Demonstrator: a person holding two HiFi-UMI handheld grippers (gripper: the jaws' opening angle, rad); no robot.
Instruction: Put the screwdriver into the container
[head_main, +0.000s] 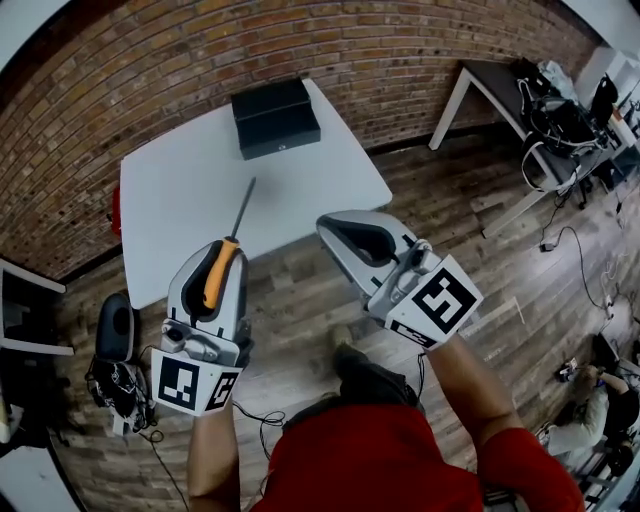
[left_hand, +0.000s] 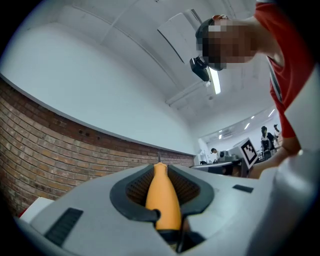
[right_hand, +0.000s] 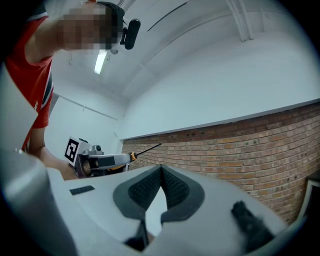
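Note:
My left gripper is shut on the orange handle of the screwdriver. Its thin dark shaft reaches out over the near edge of the white table. The black container stands at the table's far edge by the brick wall, well ahead of both grippers. In the left gripper view the orange handle lies clamped between the dark pads. My right gripper hangs over the wooden floor just off the table's near right corner, shut with nothing in it. In the right gripper view the fingertips meet, and the left gripper with the screwdriver shows at left.
A brick wall runs behind the table. A dark chair and cables stand on the floor at left. A second desk with chairs and gear fills the upper right. Another person sits at far right.

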